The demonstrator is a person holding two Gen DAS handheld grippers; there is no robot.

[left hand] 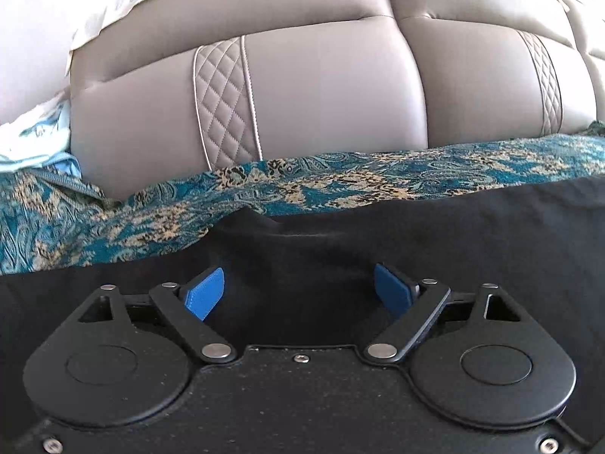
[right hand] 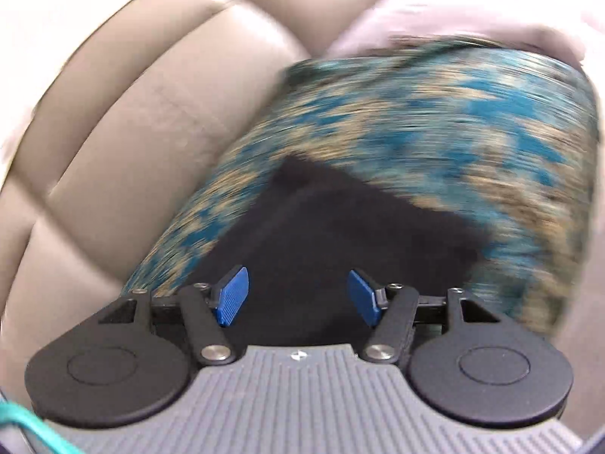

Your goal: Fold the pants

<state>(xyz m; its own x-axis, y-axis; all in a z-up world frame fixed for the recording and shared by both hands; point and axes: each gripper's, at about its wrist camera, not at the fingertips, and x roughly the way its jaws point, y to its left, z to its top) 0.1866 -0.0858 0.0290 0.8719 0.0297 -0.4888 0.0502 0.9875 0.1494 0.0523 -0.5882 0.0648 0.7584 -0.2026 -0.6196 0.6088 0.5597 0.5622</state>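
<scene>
Black pants (left hand: 416, 234) lie spread on a teal and gold patterned cover (left hand: 340, 181). In the left wrist view they fill the lower half, with a small raised fold near the far edge. My left gripper (left hand: 298, 291) is open just above the black cloth, blue pads (left hand: 204, 295) wide apart, nothing between them. In the right wrist view a pointed corner of the pants (right hand: 340, 234) lies on the cover (right hand: 453, 121). My right gripper (right hand: 298, 295) is open over that corner, holding nothing. The right view is blurred by motion.
A grey-beige padded leather sofa back (left hand: 321, 87) with quilted strips rises behind the cover; it also shows in the right wrist view (right hand: 132, 113). Light blue and white cloth (left hand: 38, 140) lies at the far left. A pale cushion (right hand: 472, 7) sits at the upper right.
</scene>
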